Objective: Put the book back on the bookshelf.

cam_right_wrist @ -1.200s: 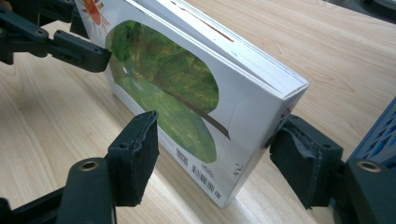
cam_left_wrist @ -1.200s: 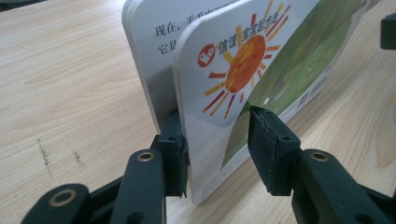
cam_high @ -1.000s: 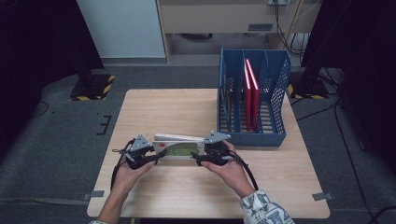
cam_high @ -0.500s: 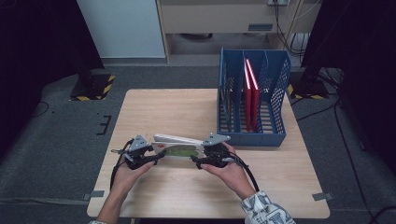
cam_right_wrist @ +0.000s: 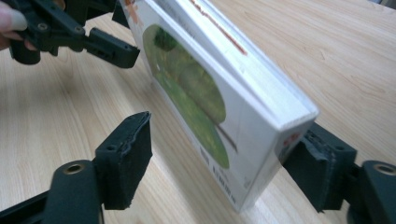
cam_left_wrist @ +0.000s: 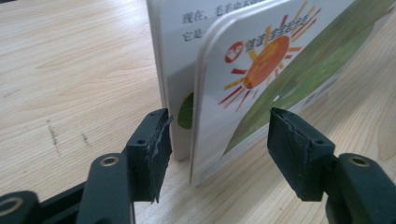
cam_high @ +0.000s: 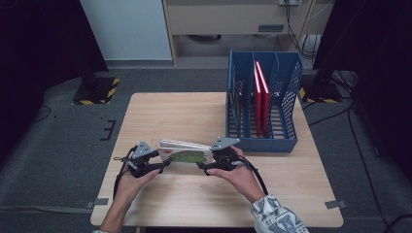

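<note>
Near the counter's (cam_high: 160,111) front edge, a picture book (cam_high: 187,153) is stood on edge between spread left tongs (cam_left_wrist: 215,144) and spread right tongs (cam_right_wrist: 224,172); unpinched, it could be tipped flat.

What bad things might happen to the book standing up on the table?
1. The book stands on its edge with the left gripper and right gripper open around its ends, so it may tip flat before either closes.
2. In the left gripper view its cover gapes away from the pages; the left gripper might pinch just the cover and bend it.
3. The blue rack already holds red books, so sliding this one in might bump them.
</note>
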Available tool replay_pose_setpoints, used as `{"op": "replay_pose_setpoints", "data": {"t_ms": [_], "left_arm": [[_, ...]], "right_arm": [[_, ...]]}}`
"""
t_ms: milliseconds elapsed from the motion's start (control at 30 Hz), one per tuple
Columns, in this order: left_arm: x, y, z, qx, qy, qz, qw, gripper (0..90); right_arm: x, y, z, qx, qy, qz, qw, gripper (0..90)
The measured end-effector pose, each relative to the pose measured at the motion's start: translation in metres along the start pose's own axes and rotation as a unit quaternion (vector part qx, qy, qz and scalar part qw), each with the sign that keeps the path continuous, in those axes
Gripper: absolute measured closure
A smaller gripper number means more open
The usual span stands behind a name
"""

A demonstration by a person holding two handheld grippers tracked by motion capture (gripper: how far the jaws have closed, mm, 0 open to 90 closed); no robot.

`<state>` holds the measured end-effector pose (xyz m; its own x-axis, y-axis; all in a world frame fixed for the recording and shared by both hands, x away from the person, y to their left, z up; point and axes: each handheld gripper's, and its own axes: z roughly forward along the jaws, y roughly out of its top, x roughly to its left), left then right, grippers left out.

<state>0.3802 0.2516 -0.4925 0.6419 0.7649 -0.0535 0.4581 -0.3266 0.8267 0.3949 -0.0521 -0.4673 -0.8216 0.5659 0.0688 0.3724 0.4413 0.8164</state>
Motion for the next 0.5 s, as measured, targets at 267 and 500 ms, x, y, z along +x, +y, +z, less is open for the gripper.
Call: {"op": "replay_pose_setpoints", "data": {"t_ms": [267, 500], "left_arm": [[0.000, -0.010, -0.011, 0.016, 0.029, -0.018, 0.9993, 18.3], [-0.002, -0.014, -0.018, 0.019, 0.036, -0.020, 0.9990, 8.8]], "right_arm": [[-0.005, 0.008, 0.012, 0.005, 0.015, -0.014, 0.9998, 31.3], [-0.010, 0.019, 0.016, 0.007, 0.028, -0.032, 0.9991, 34.1]]}}
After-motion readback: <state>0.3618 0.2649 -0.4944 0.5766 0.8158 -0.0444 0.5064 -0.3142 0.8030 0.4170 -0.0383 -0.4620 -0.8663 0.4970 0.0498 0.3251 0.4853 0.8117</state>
